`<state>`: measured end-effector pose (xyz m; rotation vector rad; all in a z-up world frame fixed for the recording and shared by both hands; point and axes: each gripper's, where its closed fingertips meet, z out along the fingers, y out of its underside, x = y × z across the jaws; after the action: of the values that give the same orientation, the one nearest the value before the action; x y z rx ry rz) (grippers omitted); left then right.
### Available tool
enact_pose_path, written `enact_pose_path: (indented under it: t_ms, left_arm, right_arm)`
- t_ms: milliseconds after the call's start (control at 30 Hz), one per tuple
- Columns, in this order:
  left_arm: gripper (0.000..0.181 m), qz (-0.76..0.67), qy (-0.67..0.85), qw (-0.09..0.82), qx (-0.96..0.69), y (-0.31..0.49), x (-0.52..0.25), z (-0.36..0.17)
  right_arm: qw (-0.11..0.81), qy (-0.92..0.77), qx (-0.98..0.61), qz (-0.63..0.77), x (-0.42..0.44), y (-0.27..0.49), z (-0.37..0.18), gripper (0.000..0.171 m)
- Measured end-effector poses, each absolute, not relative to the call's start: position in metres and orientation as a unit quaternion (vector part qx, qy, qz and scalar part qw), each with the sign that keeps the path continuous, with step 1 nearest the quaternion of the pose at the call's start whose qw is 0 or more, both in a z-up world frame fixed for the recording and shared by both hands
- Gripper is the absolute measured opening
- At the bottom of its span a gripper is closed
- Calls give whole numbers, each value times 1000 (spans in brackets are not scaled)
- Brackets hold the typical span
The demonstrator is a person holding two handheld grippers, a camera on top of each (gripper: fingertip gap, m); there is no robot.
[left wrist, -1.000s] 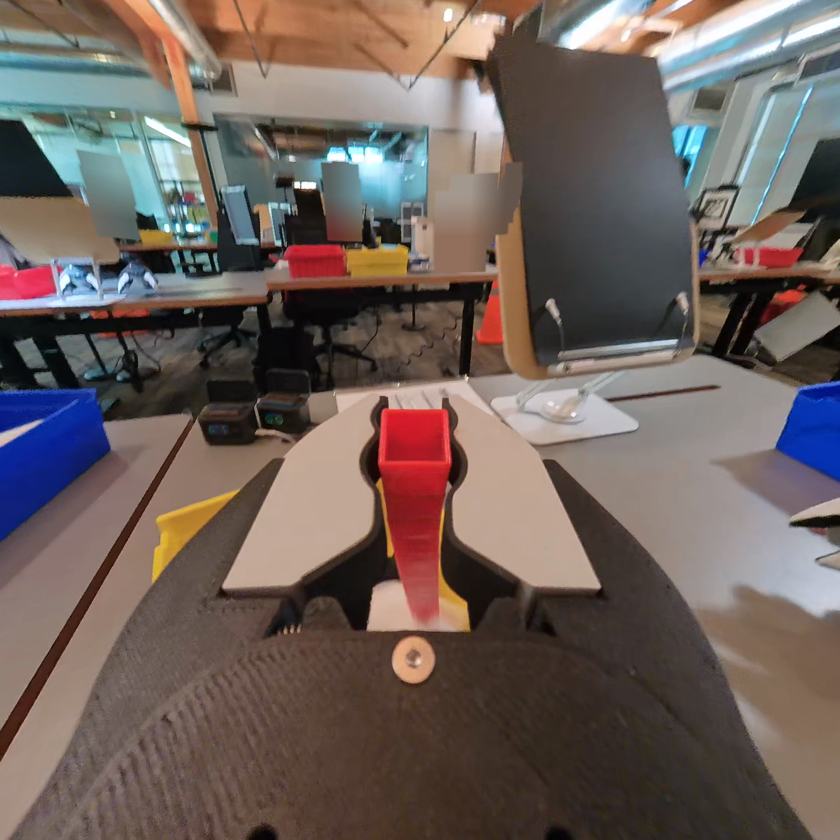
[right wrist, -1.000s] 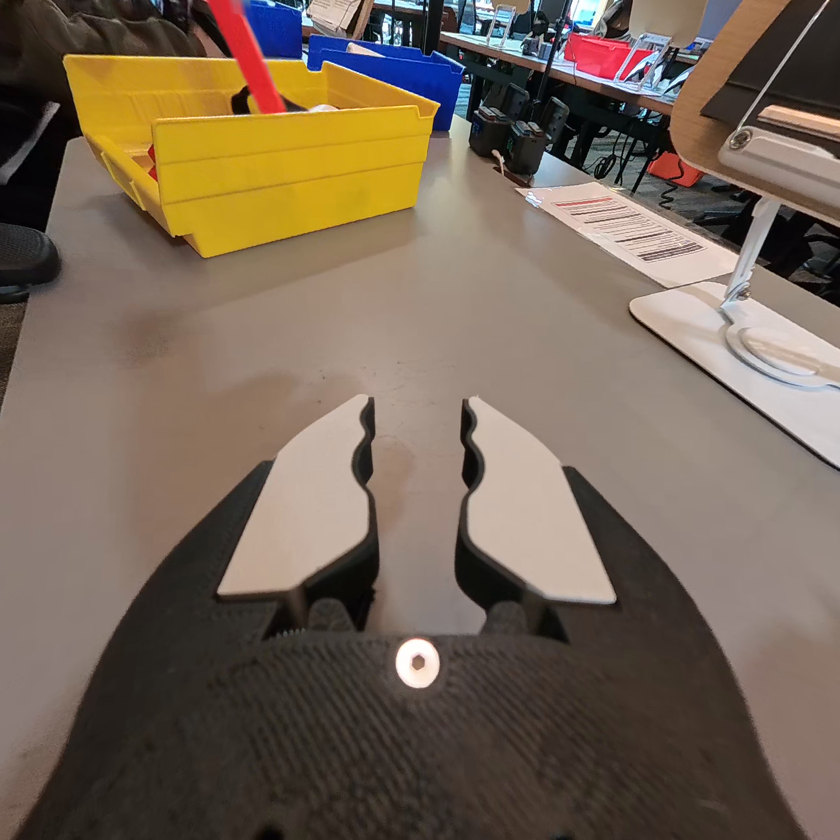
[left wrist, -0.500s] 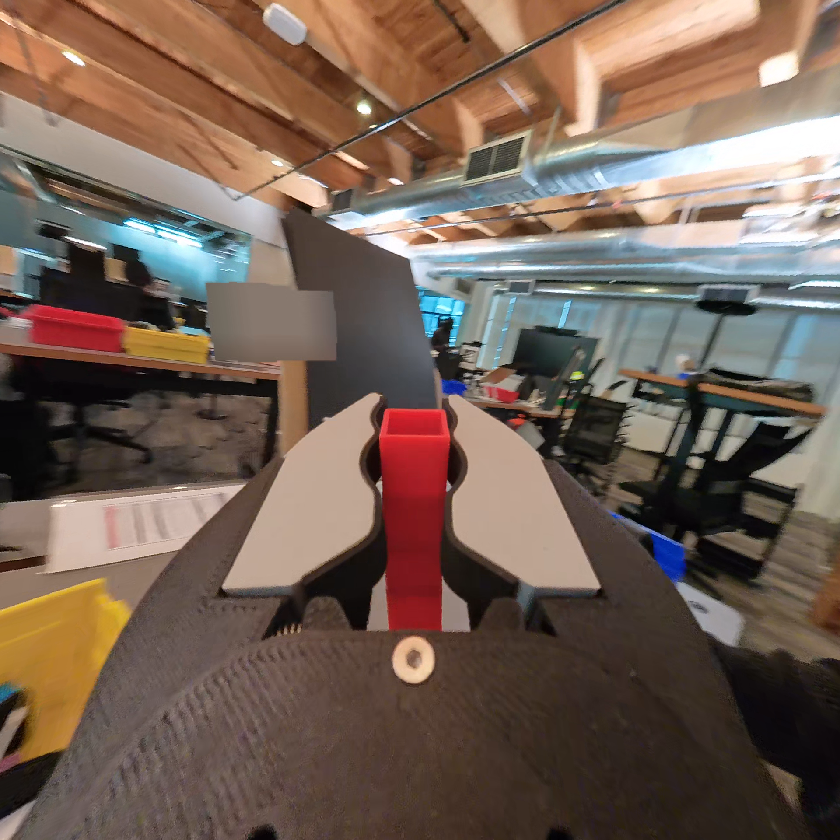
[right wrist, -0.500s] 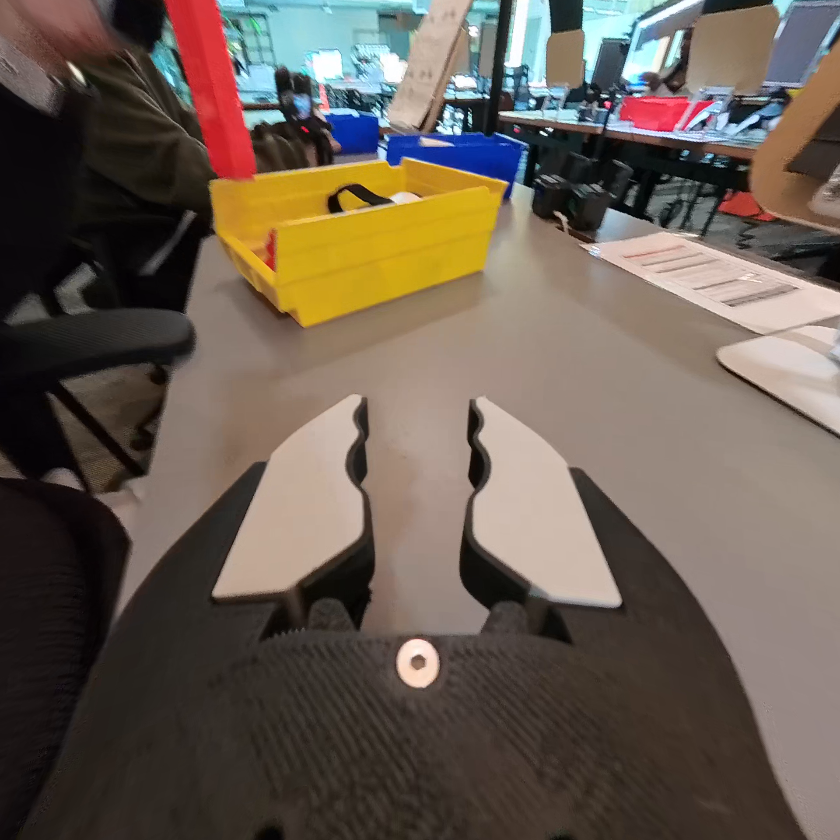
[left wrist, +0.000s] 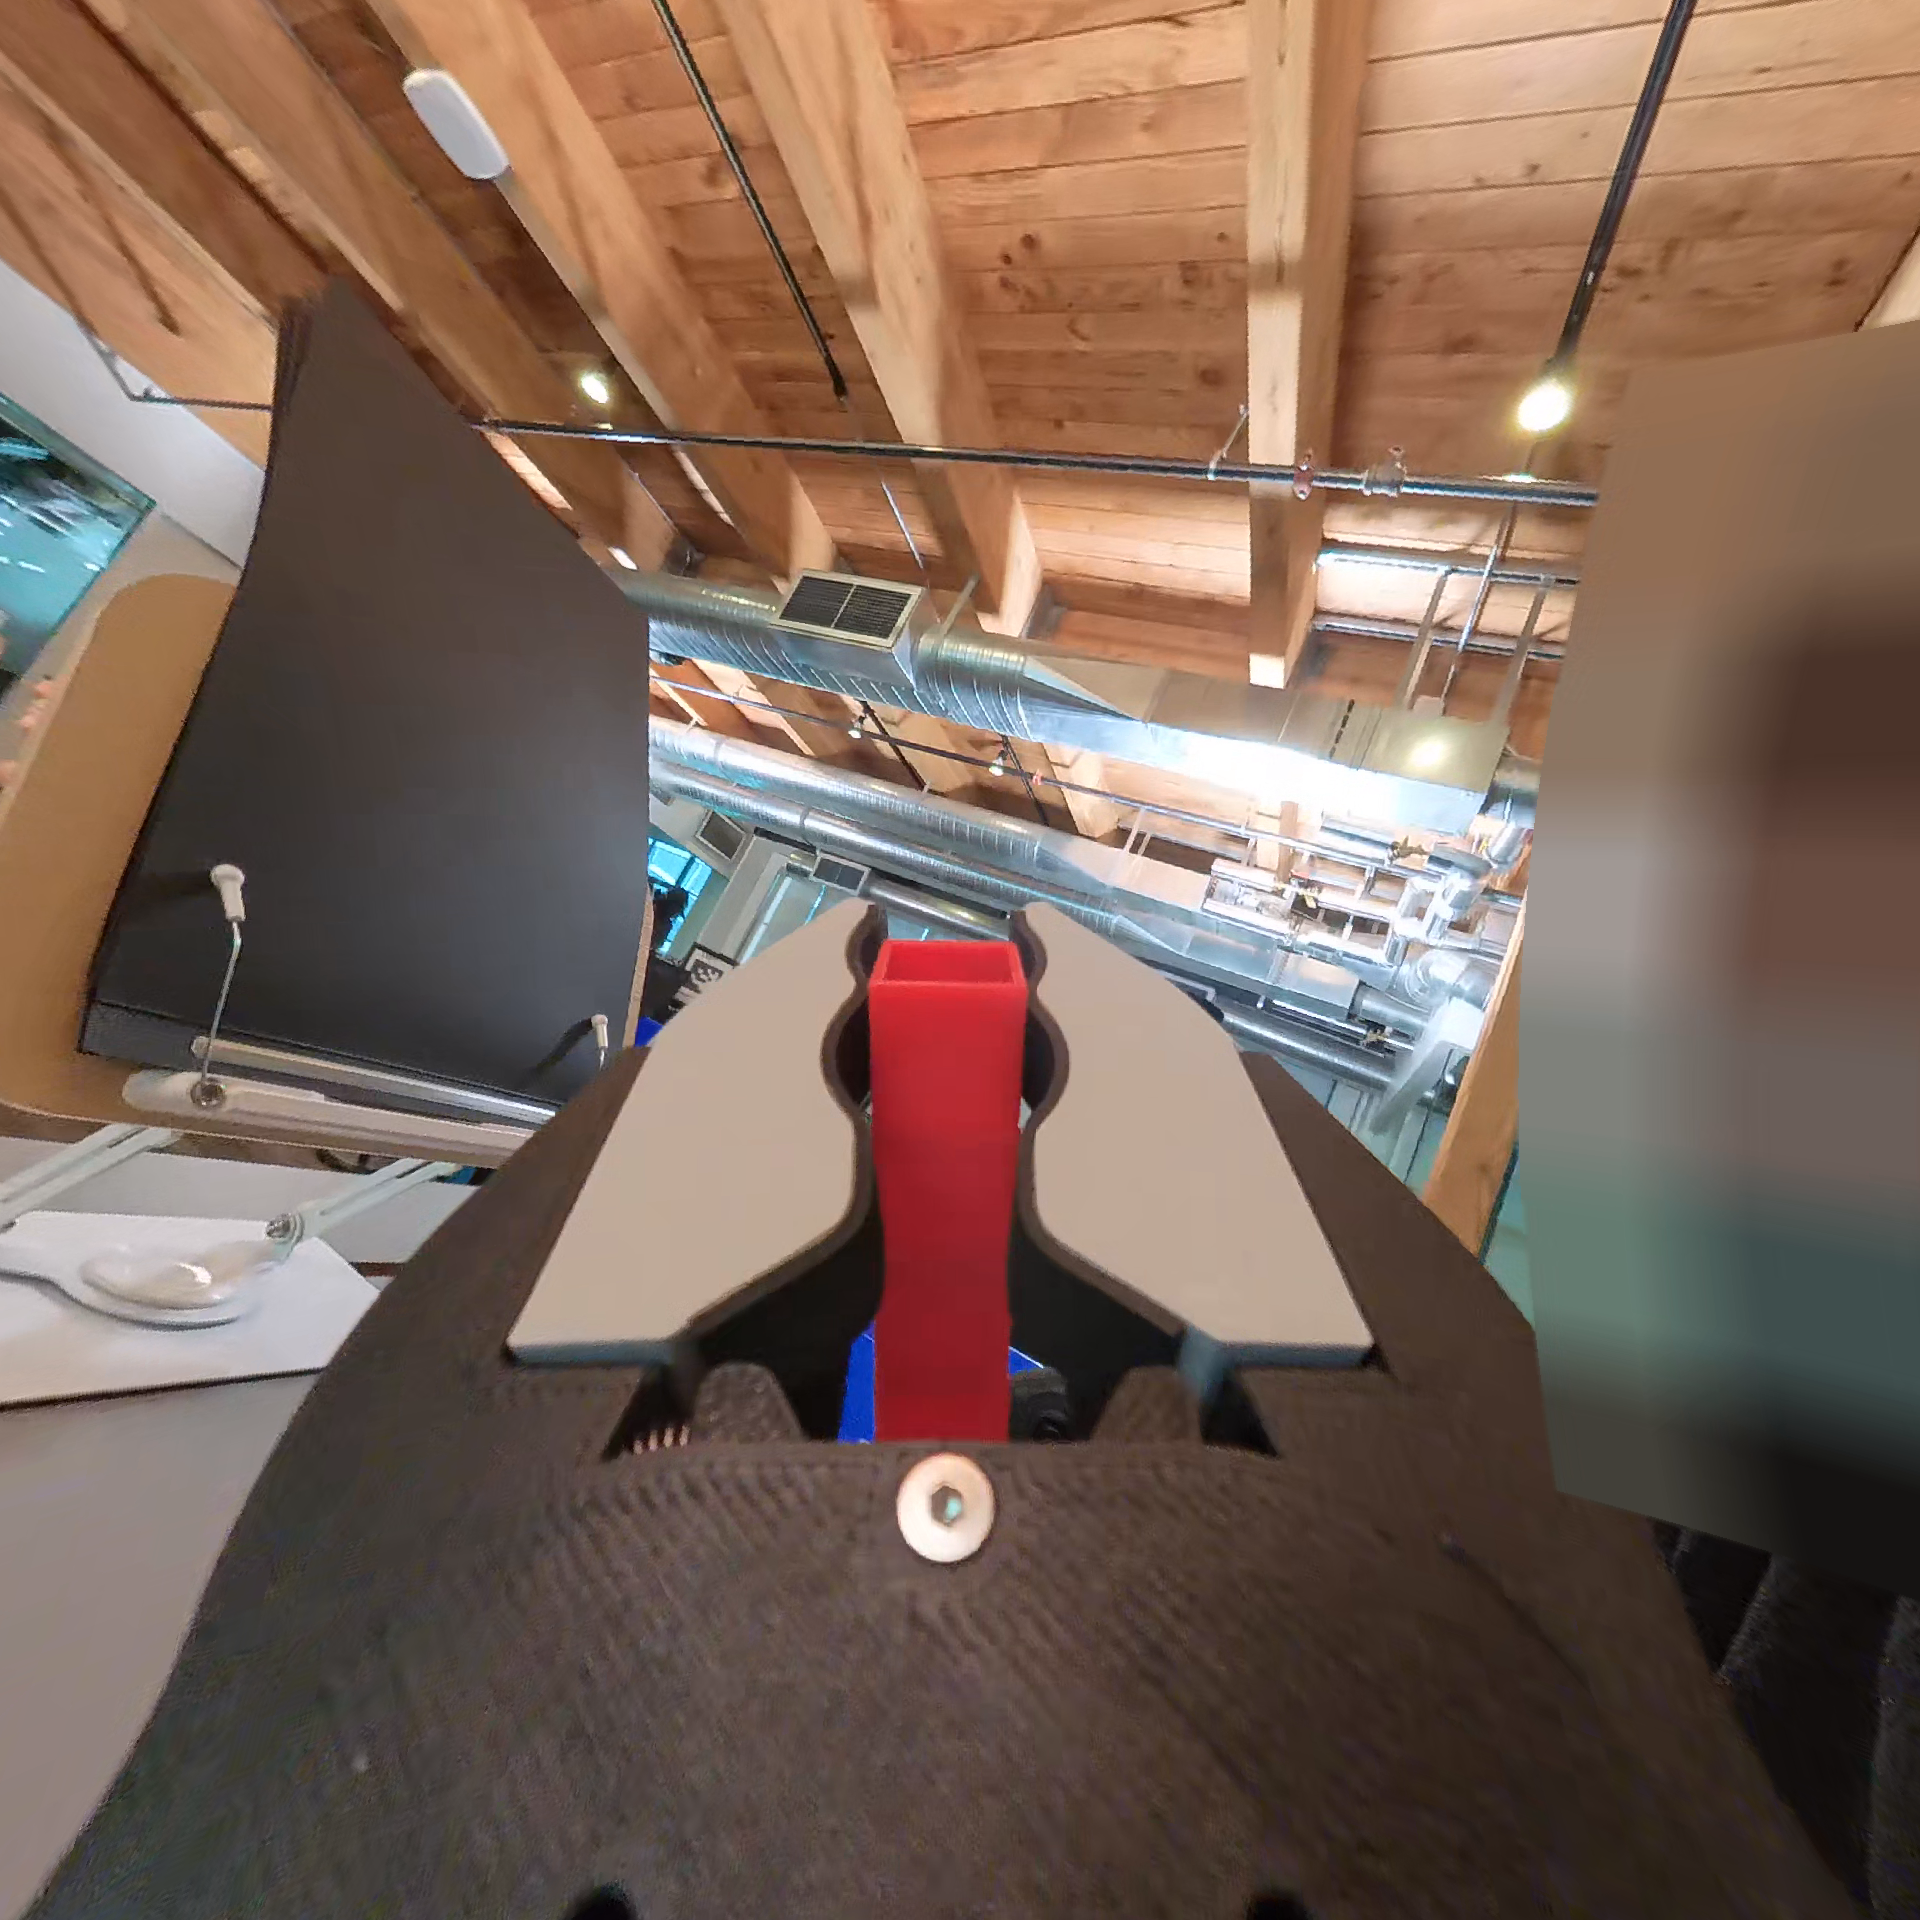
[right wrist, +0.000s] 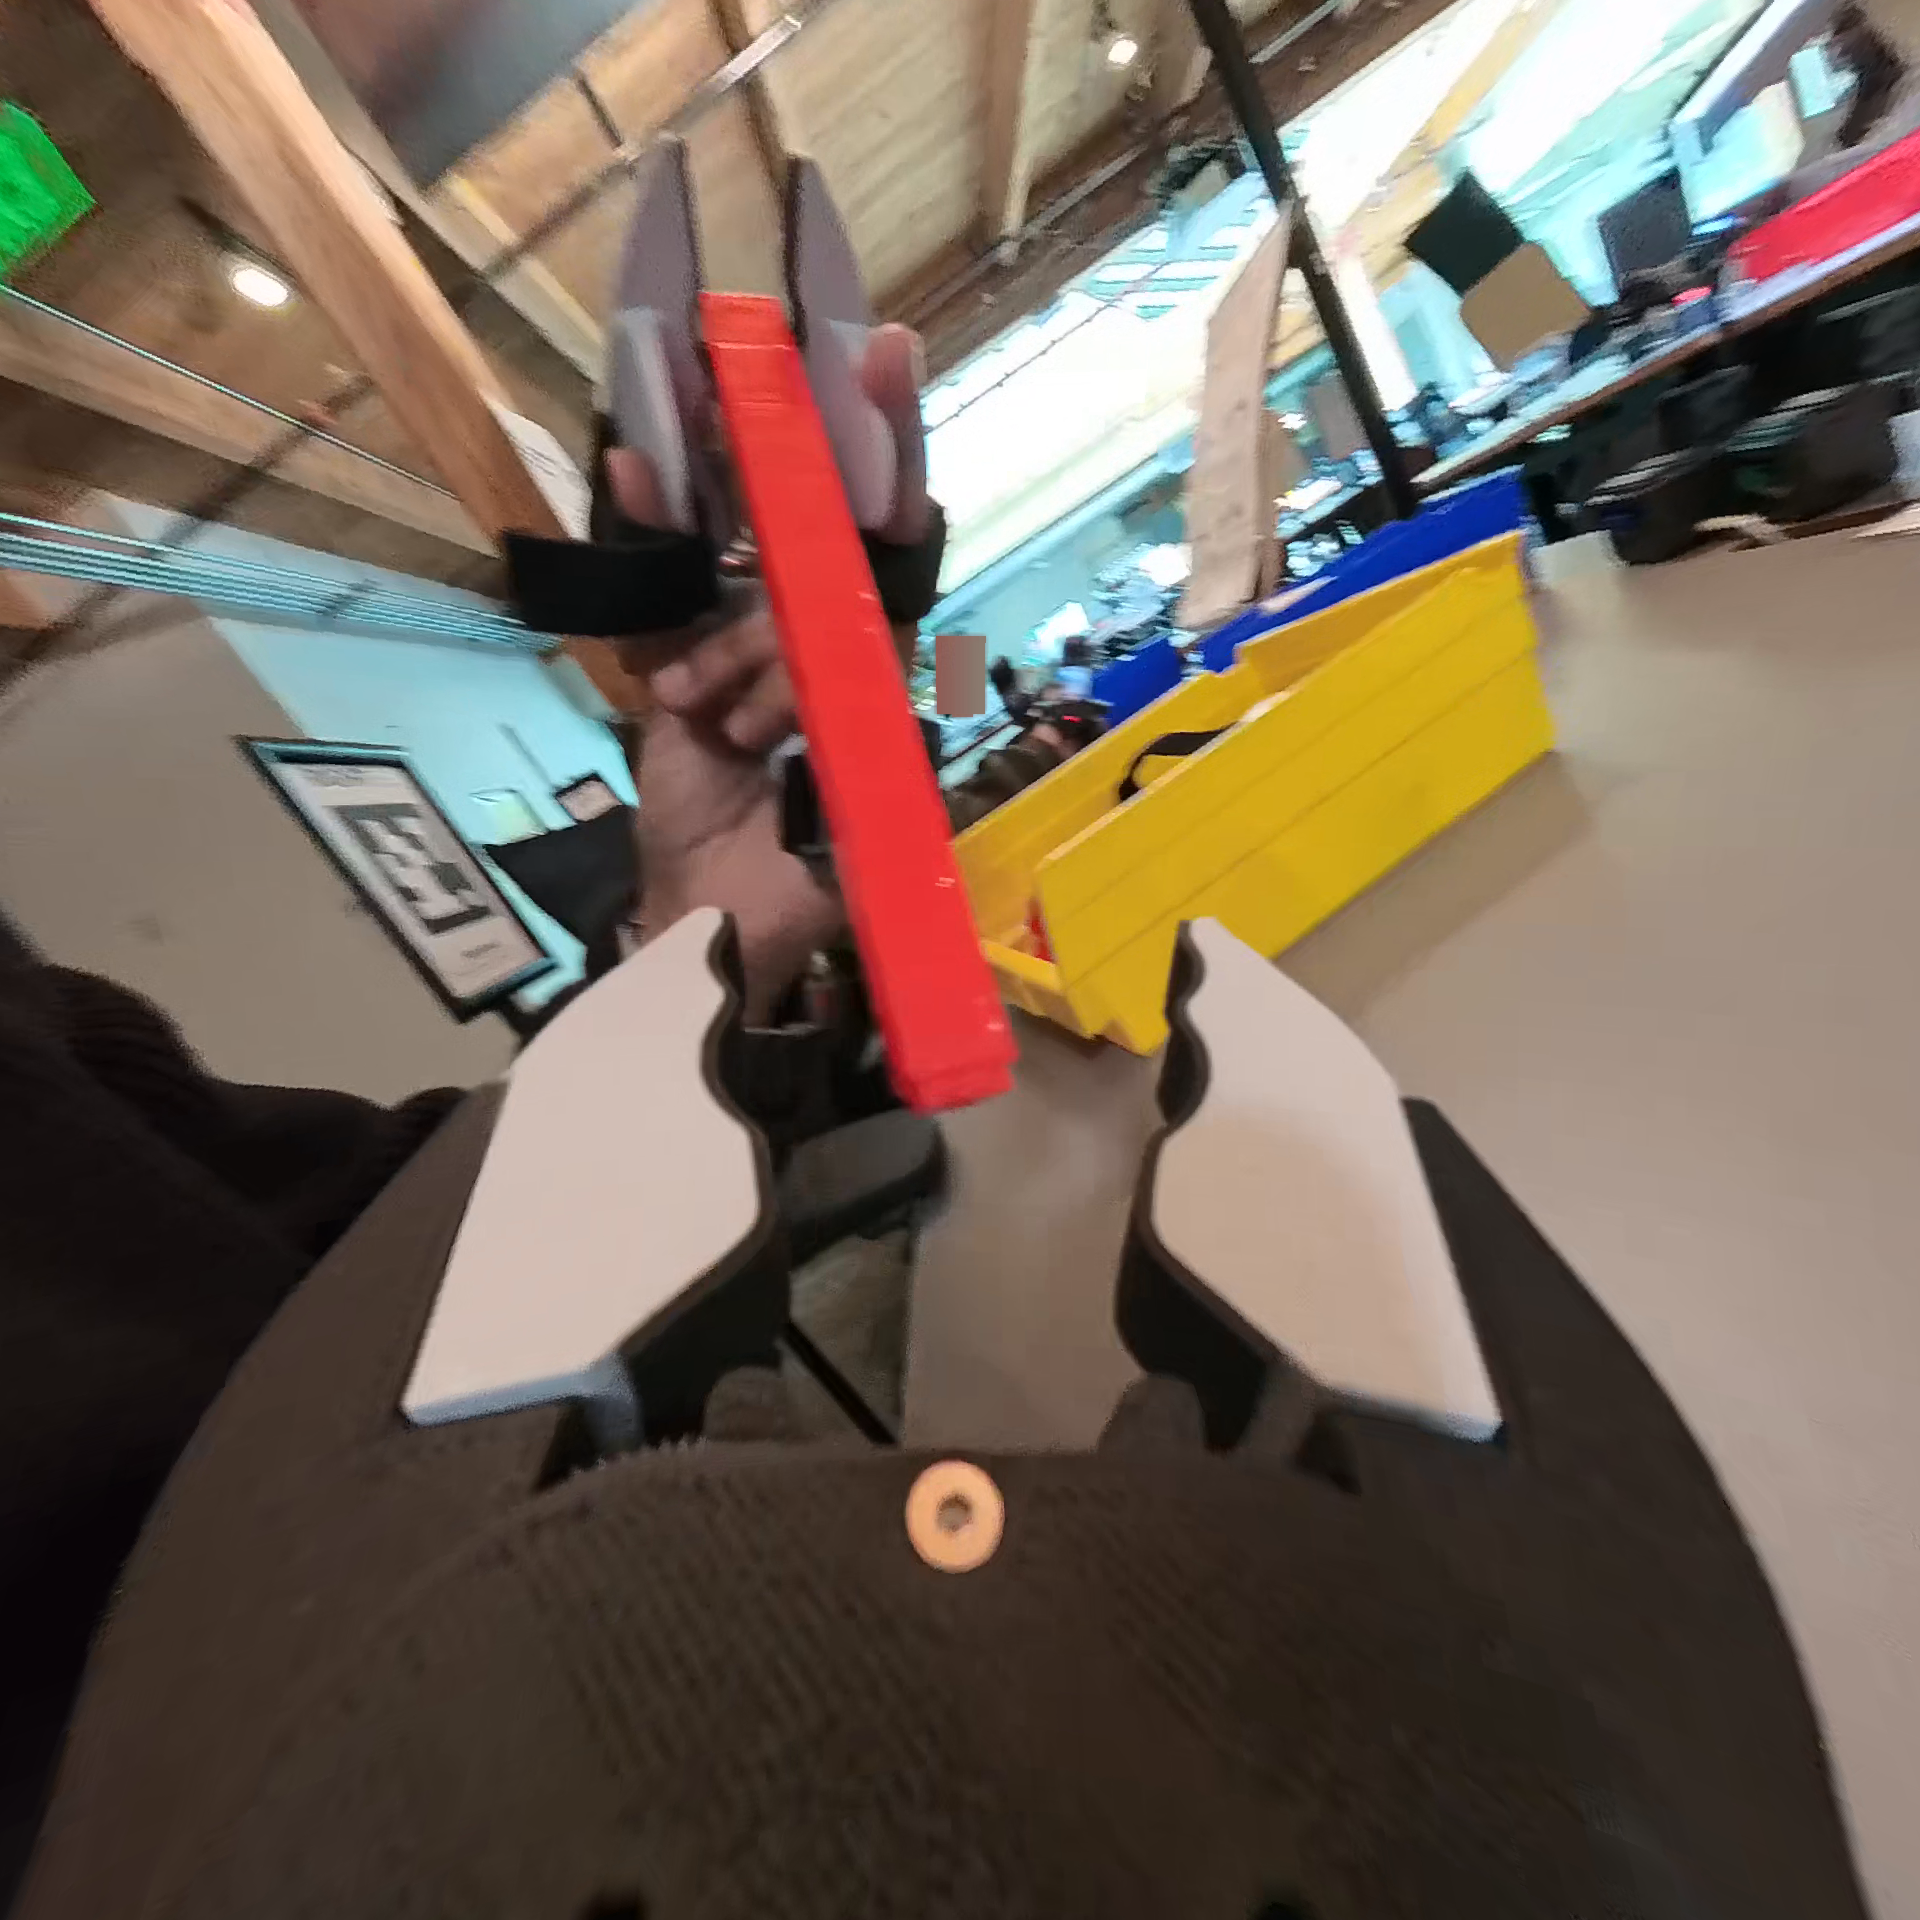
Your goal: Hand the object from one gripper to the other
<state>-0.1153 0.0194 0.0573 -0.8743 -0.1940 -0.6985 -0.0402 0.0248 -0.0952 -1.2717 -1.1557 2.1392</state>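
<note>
My left gripper [left wrist: 943, 935] is shut on a long red square tube [left wrist: 943, 1143] and points up toward the ceiling; the tube's open end sits between the fingertips. In the right wrist view that same gripper [right wrist: 740, 197] holds the red tube [right wrist: 852, 707] at its top, with a person's hand behind it, and the tube slants down. My right gripper [right wrist: 954, 951] is open and empty. The tube's lower end hangs between its fingertips, not touching either finger.
A yellow bin [right wrist: 1299, 810] stands on the grey table [right wrist: 1662, 935], with blue bins [right wrist: 1382, 571] behind it. A black board on a white stand [left wrist: 395, 748] rises at the left of the left wrist view. A dark sleeve [right wrist: 156, 1195] is at lower left. My hands' fingertips stand some 15 centimeters from each other.
The left gripper has tilted up from the table toward the ceiling, still gripping the red tube. The right gripper has lifted, turned toward the tube and opened wider; the tube end now sits between its fingers.
</note>
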Motion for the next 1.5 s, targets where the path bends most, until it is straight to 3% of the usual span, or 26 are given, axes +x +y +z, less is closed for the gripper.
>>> enact_pose_path:
  t_ms: [333, 467, 667, 733, 833, 1100, 1233, 1400, 1500]
  left_arm:
    - [23, -396, -136, 837, -354, 20, -111, 50]
    - [23, -405, -137, 838, -339, 16, -112, 54]
    - [25, -402, -141, 833, -354, 22, -113, 47]
    - [46, -388, -144, 827, -380, 31, -113, 38]
    - [94, -378, -152, 801, -439, 53, -110, 18]
    - [117, -367, -146, 730, -557, 90, -96, -43]
    - [101, -430, -117, 660, -605, 101, -70, -69]
    - [91, -485, -136, 583, -637, 105, -61, -93]
    - [67, -514, -161, 557, -632, 103, -70, -103]
  right_arm:
    - [179, -411, -422, 788, -38, 7, -88, 60]
    - [196, -421, -406, 787, -33, 3, -84, 26]
    - [212, -420, -401, 786, -29, 12, -80, 23]
    - [221, -410, -407, 785, -29, 22, -79, 23]
    - [239, -401, -418, 779, -29, 41, -79, 23]
    - [299, -408, -431, 747, -23, 83, -77, 23]
    - [302, -400, -445, 742, -24, 94, -80, 23]
    - [394, -474, -422, 665, -22, 101, -82, 23]
    - [457, -526, -393, 600, -16, 104, -84, 23]
